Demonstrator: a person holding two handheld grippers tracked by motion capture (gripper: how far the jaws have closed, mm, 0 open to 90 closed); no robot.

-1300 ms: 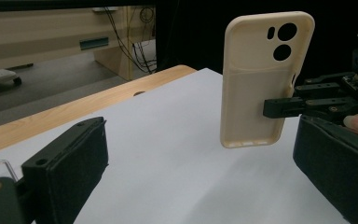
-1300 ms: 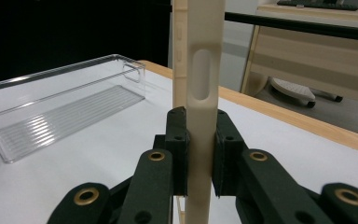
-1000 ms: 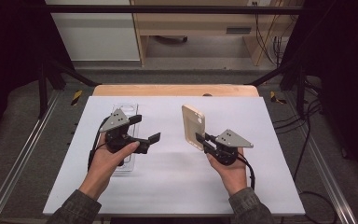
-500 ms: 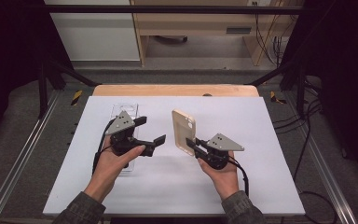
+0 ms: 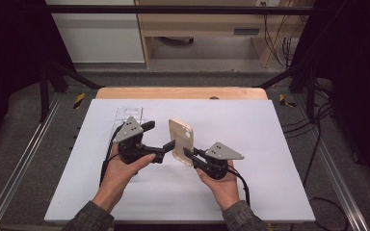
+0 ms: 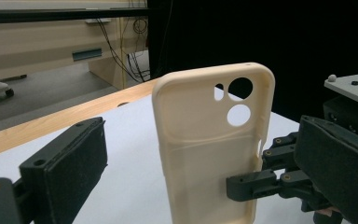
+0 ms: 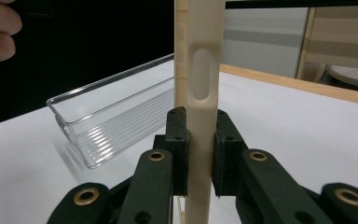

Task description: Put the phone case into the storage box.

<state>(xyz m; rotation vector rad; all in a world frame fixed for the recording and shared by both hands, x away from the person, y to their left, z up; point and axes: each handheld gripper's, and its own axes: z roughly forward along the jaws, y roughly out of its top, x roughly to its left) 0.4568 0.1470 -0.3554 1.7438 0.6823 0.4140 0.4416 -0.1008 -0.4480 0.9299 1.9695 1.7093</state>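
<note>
Nearest the person, the right gripper is clenched on the lower edge of the cream phone case, holding it upright above the white table. Just left of the case, the left gripper stands released, its pads either side of the case without touching, so a handover looks about to start; the grasp itself is not yet made. Beyond and left of the case sits a clear plastic tray, empty and likely its destination.
</note>
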